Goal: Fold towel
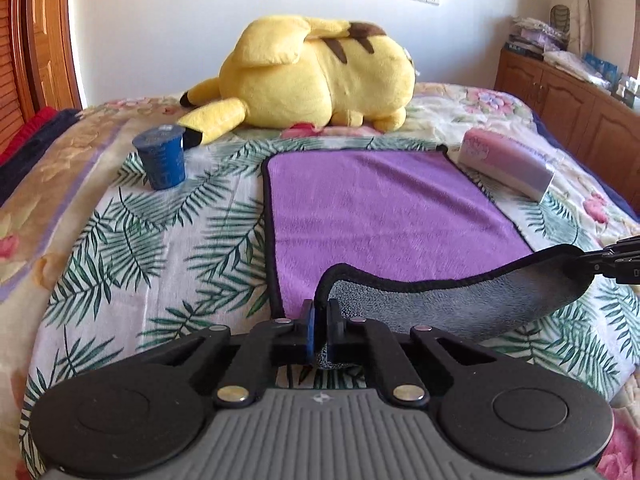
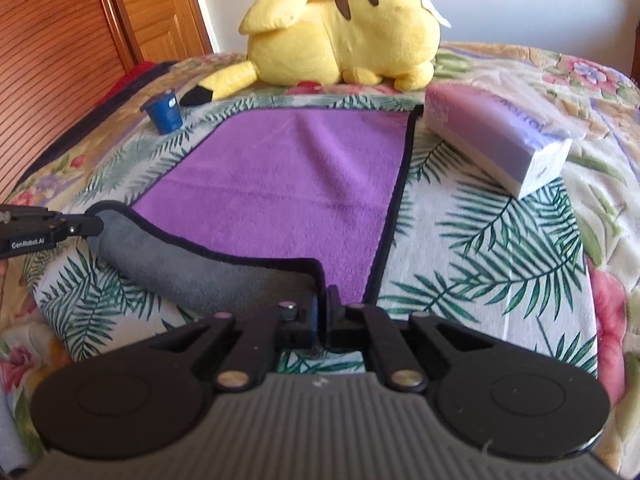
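Observation:
A purple towel point(image 1: 376, 208) with a black hem and grey underside lies flat on the bed, also in the right wrist view point(image 2: 288, 176). My left gripper point(image 1: 321, 316) is shut on the towel's near left corner. My right gripper point(image 2: 323, 308) is shut on the near right corner. The near edge is lifted between them and curls over, showing the grey underside point(image 1: 460, 304) point(image 2: 192, 268). The right gripper shows at the right edge of the left wrist view point(image 1: 592, 262), and the left gripper at the left edge of the right wrist view point(image 2: 96, 226).
A yellow plush toy point(image 1: 320, 72) point(image 2: 344, 32) lies beyond the towel. A blue cup point(image 1: 162, 158) point(image 2: 165, 114) stands at the far left. A tissue pack point(image 1: 512, 164) point(image 2: 500, 140) lies at the towel's far right corner. A wooden cabinet point(image 1: 568, 100) stands right of the bed.

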`<state>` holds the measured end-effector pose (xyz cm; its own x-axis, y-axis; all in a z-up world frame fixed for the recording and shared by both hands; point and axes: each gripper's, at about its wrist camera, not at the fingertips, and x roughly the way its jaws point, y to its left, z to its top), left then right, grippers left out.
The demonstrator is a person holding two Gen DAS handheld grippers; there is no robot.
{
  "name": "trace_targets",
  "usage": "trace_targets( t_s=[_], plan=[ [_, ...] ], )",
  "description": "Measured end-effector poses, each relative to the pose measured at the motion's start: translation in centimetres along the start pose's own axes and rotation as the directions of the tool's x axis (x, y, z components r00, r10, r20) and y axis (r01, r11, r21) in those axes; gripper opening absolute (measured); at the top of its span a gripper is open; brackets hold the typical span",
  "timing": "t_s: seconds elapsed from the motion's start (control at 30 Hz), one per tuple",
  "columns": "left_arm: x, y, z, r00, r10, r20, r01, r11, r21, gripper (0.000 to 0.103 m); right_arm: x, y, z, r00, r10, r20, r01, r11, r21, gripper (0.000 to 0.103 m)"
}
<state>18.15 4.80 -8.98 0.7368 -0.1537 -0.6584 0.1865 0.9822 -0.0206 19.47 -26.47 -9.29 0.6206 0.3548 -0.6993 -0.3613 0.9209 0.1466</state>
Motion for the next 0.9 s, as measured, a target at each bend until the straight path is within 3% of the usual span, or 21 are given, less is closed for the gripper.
trace_targets(
  t_s=[0.6,0.9],
  plan=[
    [-2.1,0.1,2.7,0.994,-0.021,0.108,0.021,1.0,0.002,0.0,-2.4,0.2,2.0,0.989,-0.001,0.151,0.008,0.999,-0.048,0.004],
    [-1.3,0.2,4.1,0.992,-0.028,0.124,0.024,0.999,0.034,0.0,-2.1,0.4,2.7,0.986,-0.002,0.165,0.016,0.996,-0.087,0.004]
  ],
)
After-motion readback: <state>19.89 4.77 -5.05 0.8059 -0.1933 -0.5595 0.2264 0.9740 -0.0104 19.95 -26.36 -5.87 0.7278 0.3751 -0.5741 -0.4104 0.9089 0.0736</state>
